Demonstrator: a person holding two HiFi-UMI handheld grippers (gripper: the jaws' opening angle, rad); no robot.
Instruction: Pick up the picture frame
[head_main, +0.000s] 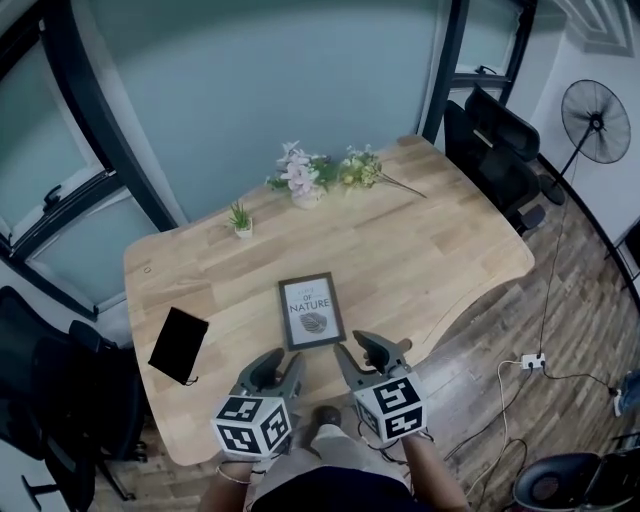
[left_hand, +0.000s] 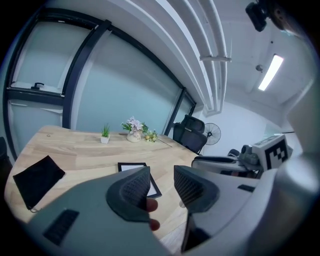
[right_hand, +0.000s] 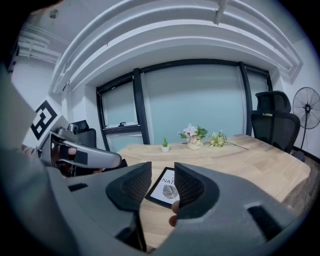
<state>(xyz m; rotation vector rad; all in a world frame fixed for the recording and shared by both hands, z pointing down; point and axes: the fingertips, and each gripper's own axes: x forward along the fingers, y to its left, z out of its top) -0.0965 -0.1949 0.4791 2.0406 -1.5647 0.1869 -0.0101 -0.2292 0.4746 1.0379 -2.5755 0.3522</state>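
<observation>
The picture frame (head_main: 311, 311) lay flat on the table (head_main: 440, 250), just ahead of the left gripper (head_main: 284, 362) and right gripper (head_main: 353, 348), both with jaws apart and empty. It looked light, stiff and probably glazed, so fragile; one long edge seemed the best hold. Its thickness and any back stand were hidden.

Left claw (head_main: 283, 363) and right claw (head_main: 360, 352) held side by side, close to the person's body, both pointing forward, each with its 2 jaws apart, holding nothing
</observation>
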